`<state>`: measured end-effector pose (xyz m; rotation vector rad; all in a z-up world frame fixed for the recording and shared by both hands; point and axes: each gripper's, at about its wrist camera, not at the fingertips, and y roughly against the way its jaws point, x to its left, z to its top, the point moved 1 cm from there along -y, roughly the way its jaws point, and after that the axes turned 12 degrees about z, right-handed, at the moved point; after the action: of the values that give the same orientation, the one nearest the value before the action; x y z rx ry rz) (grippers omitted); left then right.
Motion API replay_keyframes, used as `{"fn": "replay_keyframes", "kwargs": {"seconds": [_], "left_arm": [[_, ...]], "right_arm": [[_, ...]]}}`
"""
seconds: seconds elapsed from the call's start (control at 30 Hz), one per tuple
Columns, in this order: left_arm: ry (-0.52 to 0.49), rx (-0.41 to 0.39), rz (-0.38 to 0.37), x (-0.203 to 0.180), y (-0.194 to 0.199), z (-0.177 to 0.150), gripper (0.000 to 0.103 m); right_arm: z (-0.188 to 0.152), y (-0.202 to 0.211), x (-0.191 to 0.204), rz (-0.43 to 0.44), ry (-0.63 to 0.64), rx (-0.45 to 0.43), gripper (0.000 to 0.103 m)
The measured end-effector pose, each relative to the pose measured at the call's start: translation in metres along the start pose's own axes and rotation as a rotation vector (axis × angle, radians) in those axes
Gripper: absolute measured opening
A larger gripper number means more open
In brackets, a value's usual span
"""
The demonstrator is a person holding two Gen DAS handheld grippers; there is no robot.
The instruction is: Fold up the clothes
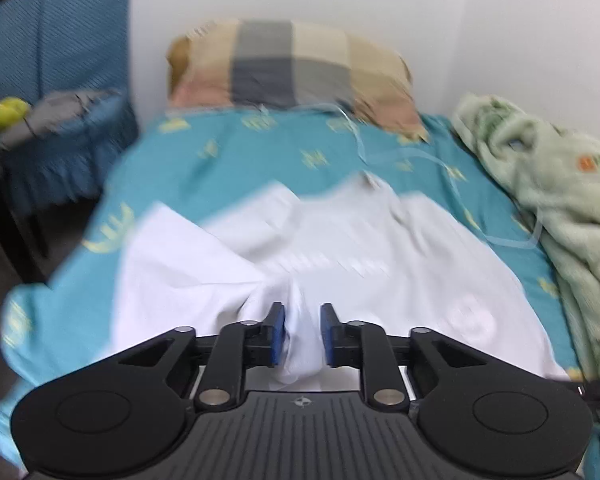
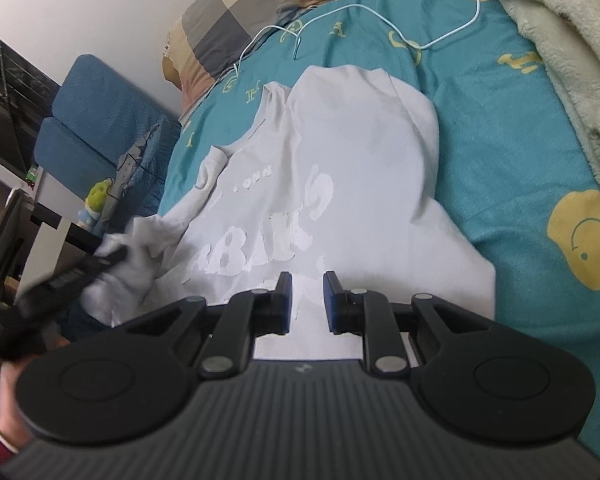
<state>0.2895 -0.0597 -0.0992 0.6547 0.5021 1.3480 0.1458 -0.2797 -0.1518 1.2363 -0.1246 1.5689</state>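
1. The left gripper [image 1: 302,334] is clamped on a bunch of white cloth, a corner of the shirt [image 1: 340,248].
2. The right gripper [image 2: 307,302] is above the shirt's hem; its jaws stand apart with nothing between them.
3. The shirt lies on the teal sheet [image 2: 500,128], print side up.
4. A checked pillow [image 1: 288,68] is at the head of the bed.
5. A green blanket [image 1: 560,184] lies just beside the shirt, and a thin cable [image 2: 360,12] lies between shirt and pillow.

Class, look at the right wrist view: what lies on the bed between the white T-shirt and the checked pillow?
In the right wrist view, a thin pale cable loops across the teal bedsheet between the white T-shirt and the checked pillow.
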Motion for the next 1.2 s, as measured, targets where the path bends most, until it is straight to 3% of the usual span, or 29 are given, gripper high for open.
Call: {"fn": "replay_keyframes", "kwargs": {"seconds": [0.17,0.37,0.53,0.6,0.67,0.73,0.77,0.87,1.0,1.07,1.1,1.13,1.2], "left_arm": [[-0.007,-0.009,0.025,0.004,0.021,-0.030,0.061],[-0.013,-0.047,0.088,0.022,0.054,-0.062,0.073],[-0.072,-0.030,0.153,0.037,0.031,-0.064,0.073],[-0.096,-0.023,0.178,0.044,0.021,-0.065,0.073],[-0.120,-0.016,0.204,0.050,0.012,-0.066,0.073],[-0.128,-0.009,0.227,0.057,0.004,-0.067,0.073],[-0.124,-0.008,0.224,0.060,0.000,-0.068,0.073],[-0.110,-0.006,0.212,0.069,-0.009,-0.073,0.073],[-0.156,-0.048,0.227,0.074,-0.015,-0.086,0.072],[-0.155,-0.049,0.220,0.075,-0.018,-0.088,0.069],[-0.152,-0.053,0.212,0.076,-0.018,-0.089,0.069],[-0.156,-0.059,0.208,0.077,-0.019,-0.090,0.069],[-0.163,-0.069,0.199,0.079,-0.022,-0.091,0.068]], "right_arm": [[-0.003,-0.001,-0.005,0.045,-0.006,0.026,0.020],[-0.004,0.000,0.002,0.117,0.037,0.025,0.020],[0.002,-0.020,0.024,0.185,0.057,0.045,0.021],[0.012,-0.039,0.040,0.237,0.058,0.070,0.022],[0.028,-0.075,0.058,0.241,0.068,0.077,0.033],[0.045,-0.114,0.077,0.238,0.079,0.081,0.060],[0.053,-0.133,0.087,0.236,0.085,0.083,0.064],[0.076,-0.199,0.103,0.190,0.096,0.100,0.064],[0.089,-0.274,0.101,0.038,0.164,0.101,0.064],[0.093,-0.298,0.099,-0.002,0.202,0.104,0.053],[0.094,-0.308,0.100,-0.026,0.236,0.101,0.037],[0.094,-0.316,0.104,-0.054,0.284,0.103,0.010],[0.095,-0.330,0.117,-0.079,0.379,0.110,0.006]]}}
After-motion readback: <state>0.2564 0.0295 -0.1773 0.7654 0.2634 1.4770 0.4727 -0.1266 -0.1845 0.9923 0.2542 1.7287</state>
